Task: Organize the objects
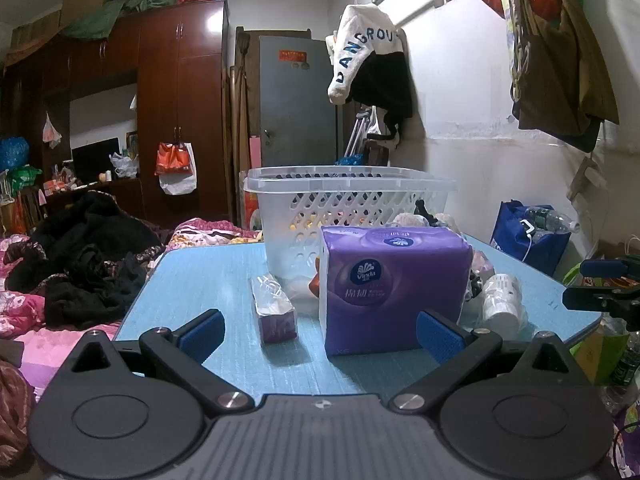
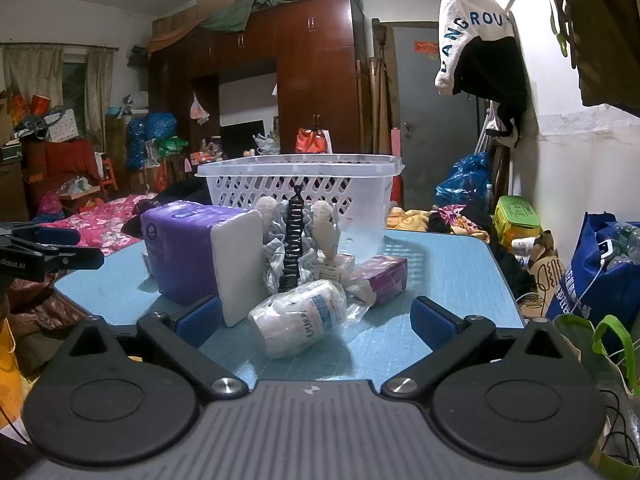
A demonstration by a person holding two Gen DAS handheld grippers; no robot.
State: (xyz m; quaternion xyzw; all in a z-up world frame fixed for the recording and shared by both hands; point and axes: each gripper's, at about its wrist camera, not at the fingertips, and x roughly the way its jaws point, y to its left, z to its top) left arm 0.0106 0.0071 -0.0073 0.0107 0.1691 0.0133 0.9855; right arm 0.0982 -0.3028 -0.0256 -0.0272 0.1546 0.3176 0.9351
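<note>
A white plastic basket [image 1: 348, 200] [image 2: 304, 188] stands at the far side of the blue table [image 1: 208, 280] [image 2: 440, 280]. In front of it sits a large purple tissue pack [image 1: 394, 288] [image 2: 188, 252], with a small purple tissue packet [image 1: 274, 308] to its left. A white wrapped roll [image 1: 502, 300] [image 2: 300, 316] lies on its side. A black hair clip [image 2: 294, 248], fluffy white items [image 2: 324, 228] and a small purple box [image 2: 384, 276] crowd behind the roll. My left gripper [image 1: 319, 334] is open before the big pack. My right gripper [image 2: 315, 320] is open, the roll just ahead of it.
A bed with pink bedding and dark clothes [image 1: 80, 264] lies left of the table. A blue bag [image 1: 528, 236] [image 2: 592, 280] and other bags stand on the floor to the right. Wardrobes [image 1: 180, 100] and a grey door [image 1: 296, 104] line the far wall.
</note>
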